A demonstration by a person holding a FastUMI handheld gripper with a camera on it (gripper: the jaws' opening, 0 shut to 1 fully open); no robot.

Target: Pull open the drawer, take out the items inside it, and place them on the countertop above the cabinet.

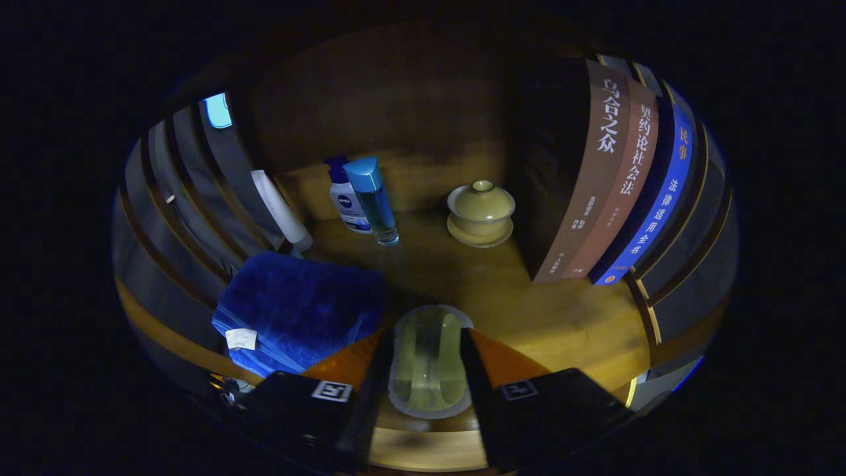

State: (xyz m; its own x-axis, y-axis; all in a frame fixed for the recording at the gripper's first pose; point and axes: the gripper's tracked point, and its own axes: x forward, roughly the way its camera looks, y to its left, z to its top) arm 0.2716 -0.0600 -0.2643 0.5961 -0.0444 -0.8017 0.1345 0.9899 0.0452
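Looking along my claw (428,370), I see the wooden tabletop (542,311) as the biggest thing, and I place everything else against the lidded cup that stands on it. I see a row of upright books (615,178) just to the right of that lidded cup (481,210), spines facing me, the nearest one dark. Nearer to me and well to the left of the cup lies a folded blue towel (301,307) with a small white tag (241,338) at its near corner. Left of the cup, at about the same depth, stands a clear bottle with a blue cap (374,198), and touching it on its far side is a white pump bottle (345,198). Further left again, a white tube (281,210) leans against dark slats. My claw's fingers (380,370) are clamped on the two sides of a pale green container with a whitish rim (429,360); I see it held between them over the tabletop's near edge, well in front of the cup and just right of the towel.
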